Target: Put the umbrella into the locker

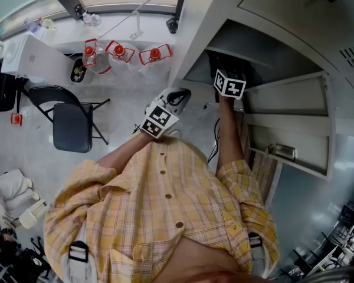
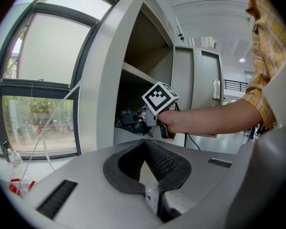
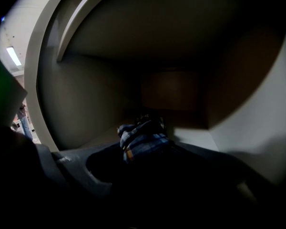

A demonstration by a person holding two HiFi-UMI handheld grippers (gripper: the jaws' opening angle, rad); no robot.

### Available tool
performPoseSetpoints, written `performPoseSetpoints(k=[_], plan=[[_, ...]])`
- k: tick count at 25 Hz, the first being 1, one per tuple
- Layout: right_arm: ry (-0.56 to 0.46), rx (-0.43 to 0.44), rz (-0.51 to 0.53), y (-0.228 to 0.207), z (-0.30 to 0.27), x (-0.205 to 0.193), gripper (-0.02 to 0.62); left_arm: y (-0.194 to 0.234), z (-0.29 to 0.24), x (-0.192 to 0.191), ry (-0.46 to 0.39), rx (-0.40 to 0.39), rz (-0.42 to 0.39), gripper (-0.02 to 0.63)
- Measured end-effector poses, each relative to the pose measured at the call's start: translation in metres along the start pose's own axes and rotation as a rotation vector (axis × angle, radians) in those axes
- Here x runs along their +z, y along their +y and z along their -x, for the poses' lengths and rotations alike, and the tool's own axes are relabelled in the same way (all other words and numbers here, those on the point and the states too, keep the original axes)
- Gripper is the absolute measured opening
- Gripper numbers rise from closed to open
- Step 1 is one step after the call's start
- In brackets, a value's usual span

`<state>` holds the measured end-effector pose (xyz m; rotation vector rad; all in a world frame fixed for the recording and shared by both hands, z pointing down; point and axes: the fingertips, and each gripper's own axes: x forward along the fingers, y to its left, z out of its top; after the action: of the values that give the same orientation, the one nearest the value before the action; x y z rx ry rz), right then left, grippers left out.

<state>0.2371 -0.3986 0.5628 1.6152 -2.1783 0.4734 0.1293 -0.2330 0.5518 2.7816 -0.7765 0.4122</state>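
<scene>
A folded dark plaid umbrella (image 3: 143, 142) lies on the floor of a grey locker compartment (image 1: 265, 46), deep in shadow. My right gripper (image 3: 152, 163) reaches into that compartment, with its jaws spread on either side of the umbrella and a dark gap showing beside it. In the left gripper view the umbrella (image 2: 126, 120) shows just ahead of the right gripper (image 2: 139, 120) and its marker cube. My left gripper (image 2: 144, 144) waits outside the locker with its tips together and nothing between them. In the head view it (image 1: 178, 96) hangs left of the locker's edge.
An open locker door (image 1: 289, 96) stands to the right of the compartment, and another door (image 1: 292, 149) is below it. A shelf (image 2: 145, 74) caps the compartment. A black folding chair (image 1: 71, 125), water jugs with red caps (image 1: 119, 52) and a white box (image 1: 29, 55) stand to the left.
</scene>
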Motion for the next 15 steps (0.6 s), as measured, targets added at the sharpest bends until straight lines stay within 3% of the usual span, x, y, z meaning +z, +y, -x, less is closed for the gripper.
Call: performPoseSetpoints(k=[7, 15], plan=[[-0.1, -0.011, 0.008, 0.0, 0.011, 0.014, 0.285, -0.002, -0.003, 0.0, 0.003, -0.021, 0.001, 0.005], [-0.176, 0.004, 0.01, 0.002, 0.036, 0.026, 0.296, -0.006, -0.006, 0.001, 0.003, -0.035, -0.014, 0.005]])
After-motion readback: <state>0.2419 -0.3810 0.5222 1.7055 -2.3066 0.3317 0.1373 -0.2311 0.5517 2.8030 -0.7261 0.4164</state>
